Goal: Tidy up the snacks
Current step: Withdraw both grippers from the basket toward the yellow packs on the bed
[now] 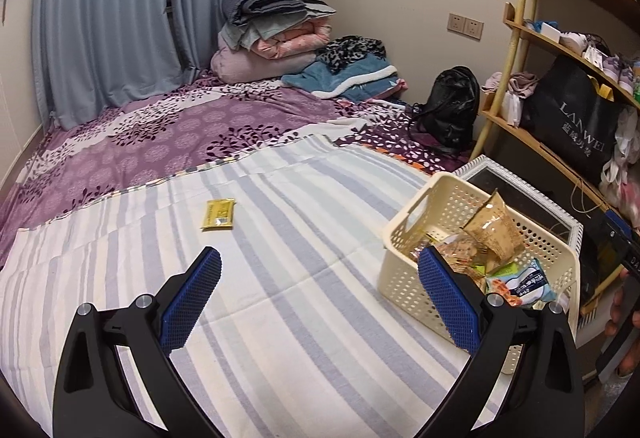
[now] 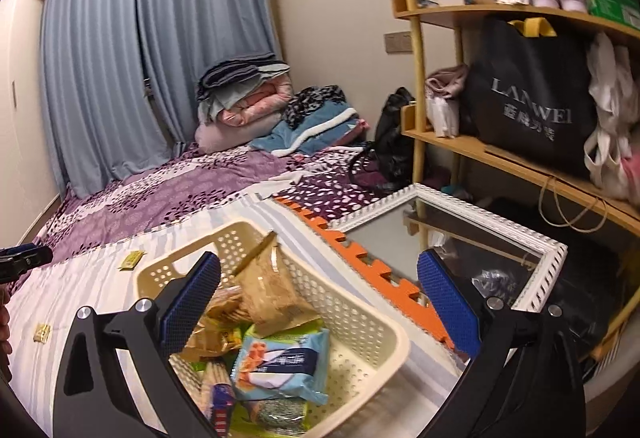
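Note:
A cream perforated basket [image 1: 408,270] stands on the striped sheet at the right, also in the right wrist view [image 2: 360,322]. It holds several snack packets, among them a brown packet [image 2: 272,298] and a blue packet [image 2: 280,362]. A yellow packet [image 1: 218,213] lies on the sheet ahead of my left gripper [image 1: 320,294], which is open and empty. The yellow packet also shows in the right wrist view [image 2: 131,260], with another small yellow packet [image 2: 42,332] at the left. My right gripper [image 2: 320,294] is open and empty, above the basket.
A white-framed mirror [image 2: 536,258] lies right of the basket beside an orange foam mat edge [image 2: 376,270]. A wooden shelf [image 2: 500,154] with a black bag stands at the right. Folded blankets [image 1: 272,34] and a black backpack [image 1: 452,106] lie at the far end.

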A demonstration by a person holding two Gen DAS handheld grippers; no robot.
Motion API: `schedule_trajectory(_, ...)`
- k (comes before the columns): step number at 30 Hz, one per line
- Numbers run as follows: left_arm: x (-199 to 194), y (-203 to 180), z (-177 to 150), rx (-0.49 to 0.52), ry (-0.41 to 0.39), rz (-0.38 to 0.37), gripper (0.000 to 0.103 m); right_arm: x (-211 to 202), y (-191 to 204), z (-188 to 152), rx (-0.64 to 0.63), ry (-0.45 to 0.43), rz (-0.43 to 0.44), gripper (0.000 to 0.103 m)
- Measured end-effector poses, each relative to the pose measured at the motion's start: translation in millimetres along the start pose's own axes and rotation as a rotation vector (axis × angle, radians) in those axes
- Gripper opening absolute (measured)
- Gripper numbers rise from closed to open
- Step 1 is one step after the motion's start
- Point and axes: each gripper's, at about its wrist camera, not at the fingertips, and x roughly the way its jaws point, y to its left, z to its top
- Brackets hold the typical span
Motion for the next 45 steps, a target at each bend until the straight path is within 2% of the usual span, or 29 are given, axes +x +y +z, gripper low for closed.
schedule_trajectory(14,-13.5,39.4,-11.7,-0.018,-0.017,0.071,0.1,6.7,71.0,4.4,-0.128,0.033,0.126,0.098)
schedule_trajectory(31,-28.5,112.4,-49.2,-0.141,0.01,0.143,0.1,16.5,165.6,-10.9,-0.22,0.125,0.305,0.098)
schedule_trajectory(45,-49.3,217.4,-116.7,-0.345,0.084,0.336,0.1,23.7,220.8,-39.1,-0.281,0.232,0.422,0.098)
